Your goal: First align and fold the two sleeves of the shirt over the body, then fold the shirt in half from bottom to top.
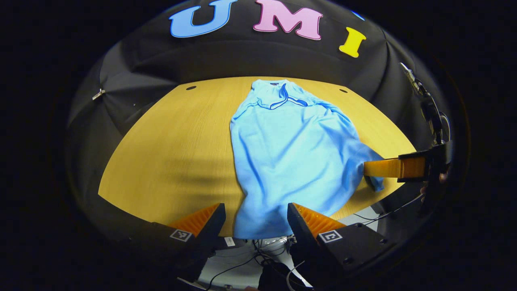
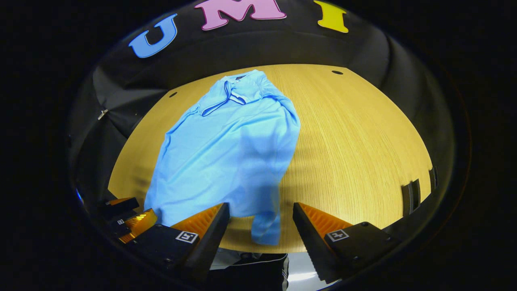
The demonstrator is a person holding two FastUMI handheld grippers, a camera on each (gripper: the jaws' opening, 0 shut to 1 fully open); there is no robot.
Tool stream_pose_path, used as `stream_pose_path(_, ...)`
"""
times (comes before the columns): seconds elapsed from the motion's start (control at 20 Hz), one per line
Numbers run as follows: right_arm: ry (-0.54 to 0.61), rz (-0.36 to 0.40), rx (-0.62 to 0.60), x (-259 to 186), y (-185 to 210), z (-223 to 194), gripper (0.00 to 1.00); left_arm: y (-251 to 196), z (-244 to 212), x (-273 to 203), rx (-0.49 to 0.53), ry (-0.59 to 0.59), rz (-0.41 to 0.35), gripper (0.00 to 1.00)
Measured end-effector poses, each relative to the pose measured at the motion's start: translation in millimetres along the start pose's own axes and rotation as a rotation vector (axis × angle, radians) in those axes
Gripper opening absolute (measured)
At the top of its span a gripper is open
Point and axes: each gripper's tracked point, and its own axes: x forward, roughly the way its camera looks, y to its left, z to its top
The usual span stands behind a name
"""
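Item: light blue polo shirt (image 1: 291,153), dark-trimmed collar (image 1: 282,99) toward 12 o'clock, lying on a wooden table (image 1: 173,145). Body flat with creases; hem hangs over the table's near edge at 6 o'clock in the left gripper view. One lower corner of the cloth drawn out toward 3 o'clock.

Left gripper (image 1: 256,220): fingers spread wide, nothing between them; the shirt's hem lies beyond the gap, at the table edge.

Right gripper (image 2: 260,220): fingers spread in the right gripper view, a hanging flap of the shirt (image 2: 226,149) seen between them near the table's front edge, touching neither finger as far as can be told. In the left gripper view this gripper sits at 3 o'clock, its finger against the drawn-out corner.

Surround: black cloth wall (image 1: 133,85) behind the table; cables (image 1: 242,266) below the table edge at 6 o'clock.
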Motion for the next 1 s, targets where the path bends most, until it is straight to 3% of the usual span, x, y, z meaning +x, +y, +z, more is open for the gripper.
stream_pose_path(0.05,-0.001,-0.007,0.004,1.3,-0.4,-1.9,0.99,1.2,-4.9,2.1,-0.01,0.009,0.0,0.92)
stream_pose_path(0.1,0.0,-0.016,0.008,2.6,-0.7,-4.5,0.99,2.6,-8.5,4.1,-0.017,0.017,0.003,0.98)
stream_pose_path(0.3,0.009,-0.029,0.011,6.2,0.0,-12.0,0.99,3.8,-16.6,6.1,0.017,0.029,0.028,0.98)
stream_pose_path(0.45,0.008,-0.058,-0.047,9.1,0.4,-14.8,0.99,2.2,-15.2,8.8,0.02,0.03,0.022,0.99)
stream_pose_path(0.55,0.02,-0.106,-0.103,10.0,-8.1,-17.2,0.92,-2.9,-13.3,10.7,0.021,0.035,0.016,0.96)
stream_pose_path(0.65,0.017,-0.103,-0.093,12.2,-5.5,-15.1,0.65,-12.7,-10.9,13.3,0.05,0.022,-0.007,0.77)
stream_pose_path(0.7,0.024,-0.097,-0.092,13.5,-5.1,-14.9,0.48,-16.6,-9.8,14.2,0.058,0.015,-0.015,0.64)
stream_pose_path(0.75,0.029,-0.091,-0.104,13.5,-5.6,-14.3,0.41,-19.4,-8.3,16.7,0.062,0.008,-0.021,0.52)
stream_pose_path(0.8,0.042,-0.086,-0.106,13.2,-6.4,-14.8,0.27,-24.5,-7.6,17.2,0.065,0.006,-0.027,0.35)
stream_pose_path(0.85,0.048,-0.083,-0.1,13.2,-6.4,-14.2,0.14,-26.5,-8.3,17.5,0.064,0.01,-0.023,0.23)
stream_pose_path(0.9,0.052,-0.075,-0.098,13.4,-5.4,-14.1,0.11,-27.0,-7.1,18.7,0.06,0.008,-0.012,0.12)
stream_pose_path(1.0,0.063,-0.055,-0.097,13.5,-5.7,-13.6,0.06,-25.9,-6.1,17.8,0.029,0.025,-0.002,0.07)
